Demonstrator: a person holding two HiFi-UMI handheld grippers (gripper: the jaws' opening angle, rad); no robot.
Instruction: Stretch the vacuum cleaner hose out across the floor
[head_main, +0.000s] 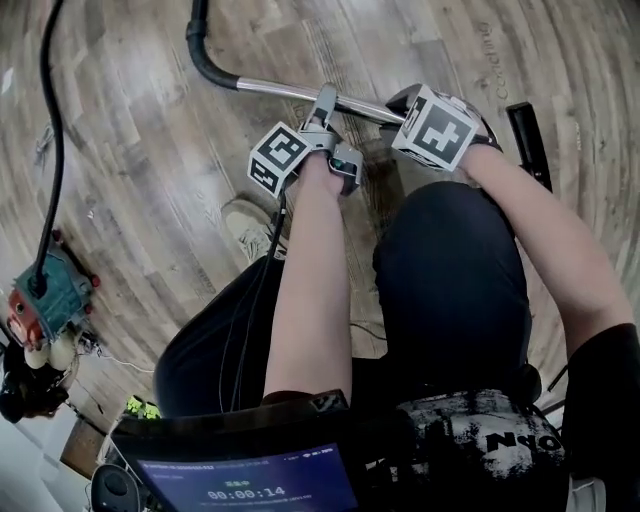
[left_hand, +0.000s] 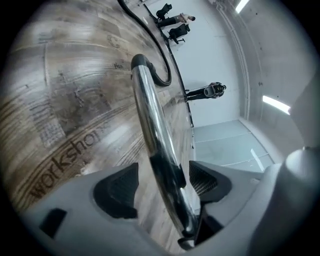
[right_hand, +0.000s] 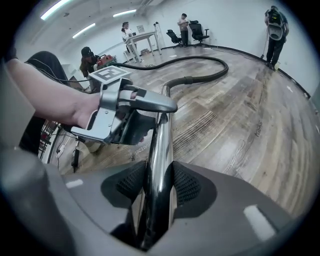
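Vacuum cleaner hose (head_main: 200, 55) lies at 11 o'clock. My right gripper (right_hand: 159, 182) pinches its wand (right_hand: 160, 145); left gripper (left_hand: 162, 182), spread around it, should close next.

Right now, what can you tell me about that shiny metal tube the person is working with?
The metal tube is a straight, slim pipe with a mirror-bright chrome look, lying at a slant over the wooden floor. Its far end joins a curved black hose that trails away. The right gripper has its jaws clamped on the tube from both sides. The left gripper, nearer the hose, has its jaws apart, and the tube runs between them without being squeezed.
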